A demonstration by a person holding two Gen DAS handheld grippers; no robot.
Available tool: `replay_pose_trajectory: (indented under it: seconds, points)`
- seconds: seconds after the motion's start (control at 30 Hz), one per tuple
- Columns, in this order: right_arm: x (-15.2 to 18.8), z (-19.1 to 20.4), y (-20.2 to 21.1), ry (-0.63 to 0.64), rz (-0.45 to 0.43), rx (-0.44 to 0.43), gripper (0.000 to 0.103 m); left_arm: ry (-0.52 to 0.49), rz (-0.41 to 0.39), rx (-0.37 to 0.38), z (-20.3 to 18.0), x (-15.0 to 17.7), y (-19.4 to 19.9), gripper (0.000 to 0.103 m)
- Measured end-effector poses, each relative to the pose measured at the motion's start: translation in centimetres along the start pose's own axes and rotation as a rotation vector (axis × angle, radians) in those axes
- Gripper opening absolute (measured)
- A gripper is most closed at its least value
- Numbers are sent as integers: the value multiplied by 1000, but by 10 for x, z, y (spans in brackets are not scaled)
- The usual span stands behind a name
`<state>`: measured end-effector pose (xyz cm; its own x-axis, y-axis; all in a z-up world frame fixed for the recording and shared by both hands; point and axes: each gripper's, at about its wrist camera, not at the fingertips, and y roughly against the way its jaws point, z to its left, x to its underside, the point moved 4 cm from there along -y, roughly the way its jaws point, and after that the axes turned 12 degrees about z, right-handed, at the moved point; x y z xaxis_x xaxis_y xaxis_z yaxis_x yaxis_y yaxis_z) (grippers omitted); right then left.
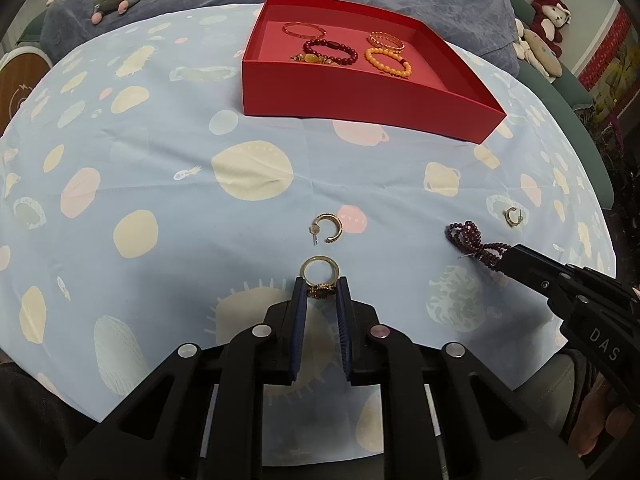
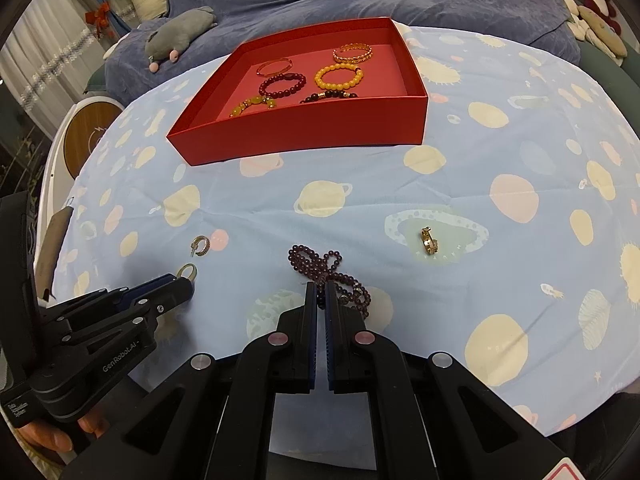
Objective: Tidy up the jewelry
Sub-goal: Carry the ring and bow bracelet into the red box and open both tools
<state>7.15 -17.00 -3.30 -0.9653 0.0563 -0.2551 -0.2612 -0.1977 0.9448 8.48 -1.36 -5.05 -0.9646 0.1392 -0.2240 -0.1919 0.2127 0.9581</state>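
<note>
Near the tablecloth's [image 1: 160,184] front edge, the left gripper [image 1: 320,290] pinches a gold ring [image 1: 319,276] (ornament between the pads); the right gripper [image 2: 321,294] clamps a purple bead strand [image 2: 320,264].

Left gripper [image 1: 320,289] angled steeply down, blue-padded fingers [image 1: 299,308] drawn in and pinching the gold ring [image 1: 320,276]. Right gripper [image 2: 320,294] also pitched down, jaws nearly touching, clamped on the purple bead bracelet [image 2: 320,268]. A hand [image 2: 52,436] grips the left handle.
</note>
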Motion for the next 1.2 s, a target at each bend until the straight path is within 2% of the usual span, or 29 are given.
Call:
replay_pose_trajectory:
  seconds: [0.27,0.57,0.7,0.93,1.2]
  points:
    - [-3,0,25,-4,-32,-21,3,4,-8,35,-3,-2,22,15]
    - [-21,-8,61,-22,-96,-45,3,-14,-53,57,-11,-27,59,15]
    - [-43,-6,73,-5,-132,-39,3,-38,-95,57,-16,-51,74,15]
    - [-103,-9,88,1,-200,-45,3,-73,-162,62,-26,-111,93,15]
    - [-172,-17,69,-1,-216,-16,3,-88,-180,36,-30,-189,76,15]
